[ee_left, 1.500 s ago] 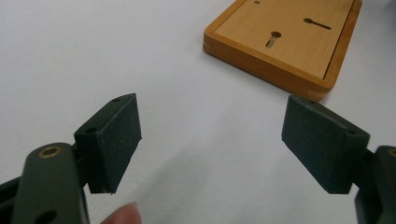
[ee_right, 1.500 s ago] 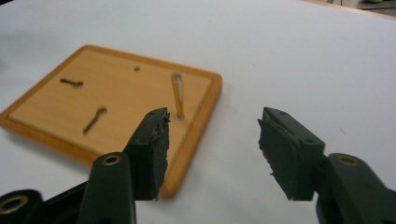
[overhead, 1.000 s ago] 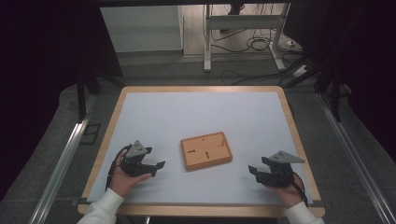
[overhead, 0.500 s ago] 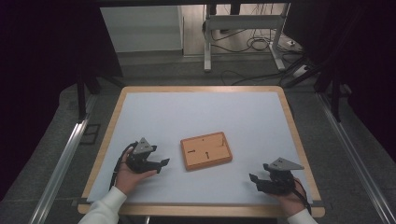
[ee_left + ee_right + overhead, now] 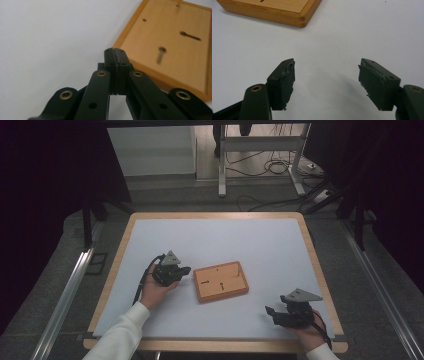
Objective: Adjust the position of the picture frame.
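A flat wooden board with a raised rim, small holes and slots lies on the white table top, near the middle. My left gripper sits just left of the board, its tips pointing at the board's left edge. In the left gripper view its jaws have just closed and press together with nothing between them, the board right beyond them. My right gripper rests at the front right, apart from the board. In the right gripper view it stands open over bare table, the board's corner farther off.
The white table surface has a wooden rim. Beyond the far edge stand metal table legs and loose cables on the floor. A metal rail runs along the left side.
My left hand has carried its gripper to the right and a little away from me, up to the board's left edge. The right gripper has hardly shifted.
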Available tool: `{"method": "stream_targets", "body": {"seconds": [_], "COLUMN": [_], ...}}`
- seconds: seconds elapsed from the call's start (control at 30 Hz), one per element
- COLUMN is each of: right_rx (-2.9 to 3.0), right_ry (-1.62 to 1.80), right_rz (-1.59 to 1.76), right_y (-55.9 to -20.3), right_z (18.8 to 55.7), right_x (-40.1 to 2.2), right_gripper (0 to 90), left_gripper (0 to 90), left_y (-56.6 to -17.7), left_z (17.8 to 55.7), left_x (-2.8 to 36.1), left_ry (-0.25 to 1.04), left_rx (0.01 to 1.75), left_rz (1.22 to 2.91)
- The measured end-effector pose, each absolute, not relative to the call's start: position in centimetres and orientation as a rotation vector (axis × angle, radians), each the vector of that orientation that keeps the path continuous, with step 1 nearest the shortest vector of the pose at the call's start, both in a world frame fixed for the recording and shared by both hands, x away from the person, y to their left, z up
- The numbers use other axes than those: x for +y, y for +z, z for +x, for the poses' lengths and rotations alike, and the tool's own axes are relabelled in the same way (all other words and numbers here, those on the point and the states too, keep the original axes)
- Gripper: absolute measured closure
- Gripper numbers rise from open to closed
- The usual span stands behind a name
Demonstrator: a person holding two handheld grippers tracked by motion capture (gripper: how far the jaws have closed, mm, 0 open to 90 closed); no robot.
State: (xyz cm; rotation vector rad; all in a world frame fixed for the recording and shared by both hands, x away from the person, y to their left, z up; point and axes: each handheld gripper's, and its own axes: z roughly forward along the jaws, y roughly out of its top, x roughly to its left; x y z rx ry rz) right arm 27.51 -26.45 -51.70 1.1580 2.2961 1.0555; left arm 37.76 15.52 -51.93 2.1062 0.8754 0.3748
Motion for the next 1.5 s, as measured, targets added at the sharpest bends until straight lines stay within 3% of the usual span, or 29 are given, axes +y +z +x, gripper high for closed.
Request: {"method": "stream_targets", "body": {"seconds": [0.23, 0.5, 1.5], "right_rx": [2.294, 2.284, 2.290], "right_ry": [1.054, 1.051, 1.035], "right_rz": [1.154, 1.160, 1.162], "right_y": [-51.7, -51.7, -51.9], "right_z": [27.5, 27.6, 27.8], "right_x": [-26.5, -26.7, -26.7], "right_gripper": [29.2, 29.2, 28.5], "left_gripper": [90.0, 90.0, 90.0], "left_y": [-52.7, -52.9, -53.5], "left_z": [41.0, 41.8, 40.8], "left_x": [14.0, 13.9, 14.0], "left_ry": [0.307, 0.324, 0.297], "left_rx": [0.863, 0.862, 0.806], "left_rz": [2.136, 2.155, 2.220]}}
